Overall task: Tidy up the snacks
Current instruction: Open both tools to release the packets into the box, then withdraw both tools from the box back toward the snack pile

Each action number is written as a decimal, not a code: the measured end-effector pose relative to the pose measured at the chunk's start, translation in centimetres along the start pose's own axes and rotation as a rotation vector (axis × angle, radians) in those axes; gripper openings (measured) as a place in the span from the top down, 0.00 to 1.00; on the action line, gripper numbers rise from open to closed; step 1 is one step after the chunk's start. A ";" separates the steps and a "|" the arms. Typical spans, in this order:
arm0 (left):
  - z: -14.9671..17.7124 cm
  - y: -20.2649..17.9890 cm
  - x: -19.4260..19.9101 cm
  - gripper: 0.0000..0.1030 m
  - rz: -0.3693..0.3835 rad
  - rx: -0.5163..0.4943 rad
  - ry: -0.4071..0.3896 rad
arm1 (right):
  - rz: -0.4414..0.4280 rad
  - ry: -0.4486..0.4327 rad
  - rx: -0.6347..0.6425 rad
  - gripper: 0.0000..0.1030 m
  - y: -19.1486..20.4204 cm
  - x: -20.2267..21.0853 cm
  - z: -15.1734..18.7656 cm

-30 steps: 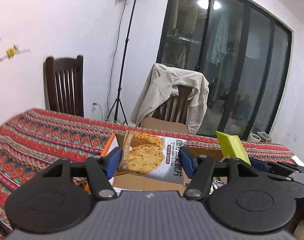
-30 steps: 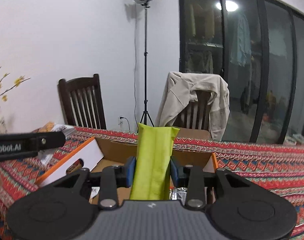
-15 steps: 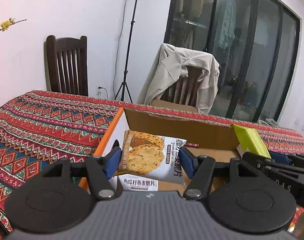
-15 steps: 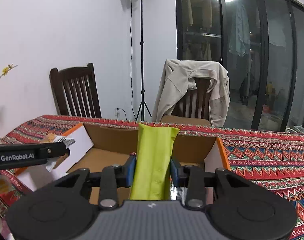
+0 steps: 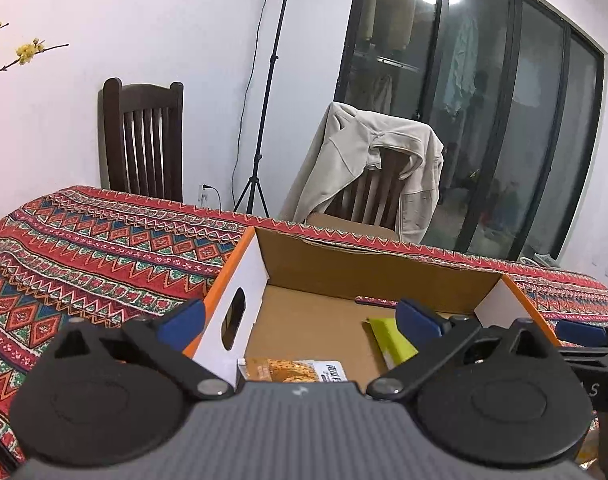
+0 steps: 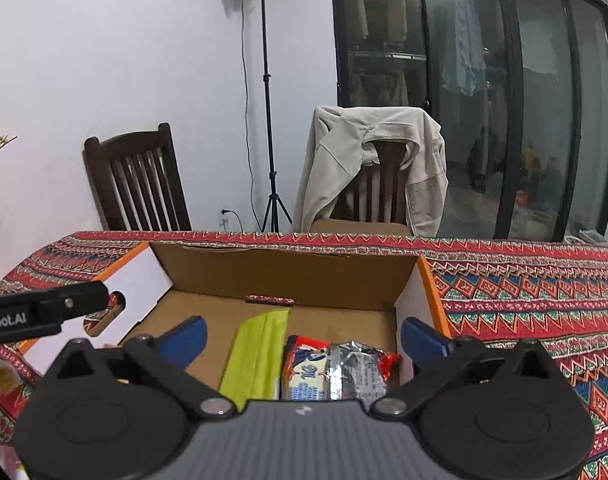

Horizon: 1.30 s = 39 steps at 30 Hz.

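Note:
An open cardboard box (image 5: 344, 272) with orange-edged white side flaps stands on the patterned tablecloth; it also shows in the right wrist view (image 6: 284, 276). My left gripper (image 5: 300, 318) is open and empty above the box's near left part. A cracker packet (image 5: 292, 370) lies on the box floor just below it. My right gripper (image 6: 302, 338) is open and empty above the box. A lime-green packet (image 6: 258, 354) lies flat on the box floor under it, also seen in the left wrist view (image 5: 390, 340). A red, blue and silver snack bag (image 6: 336, 368) lies beside the green packet.
The red patterned tablecloth (image 5: 104, 248) covers the table around the box. A dark wooden chair (image 5: 144, 144) and a chair draped with a beige jacket (image 5: 368, 168) stand behind the table. A light stand (image 6: 270, 120) stands by the wall. Glass doors are at the right.
Both grippers have opened. The cracker packet has dropped from the left gripper and the green packet from the right gripper; both now lie in the box.

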State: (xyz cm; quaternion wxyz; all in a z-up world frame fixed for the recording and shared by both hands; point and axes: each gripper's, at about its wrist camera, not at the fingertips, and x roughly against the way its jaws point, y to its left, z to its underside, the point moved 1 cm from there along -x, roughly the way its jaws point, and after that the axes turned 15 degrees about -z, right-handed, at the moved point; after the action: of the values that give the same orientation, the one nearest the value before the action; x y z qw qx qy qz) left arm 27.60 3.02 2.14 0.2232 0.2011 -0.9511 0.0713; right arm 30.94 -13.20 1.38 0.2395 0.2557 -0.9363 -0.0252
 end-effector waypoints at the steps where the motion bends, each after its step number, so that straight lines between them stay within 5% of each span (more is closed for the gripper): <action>1: 0.0 0.0 0.1 0.00 0.000 0.001 -0.002 | 0.001 0.001 -0.001 0.00 0.0 0.0 0.0; 20: -2.9 0.2 6.6 0.00 0.042 0.035 -0.073 | 0.029 -0.065 0.045 0.00 1.8 5.1 -2.0; 39: 0.8 4.3 13.2 0.00 0.067 -0.029 -0.052 | 0.004 -0.051 0.039 0.00 1.6 13.4 1.5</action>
State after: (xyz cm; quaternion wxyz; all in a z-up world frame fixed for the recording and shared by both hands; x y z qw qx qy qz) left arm 14.67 2.15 7.19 0.1989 0.1679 -0.9637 0.0599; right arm 19.40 -18.49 6.21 0.2108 0.2577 -0.9429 -0.0129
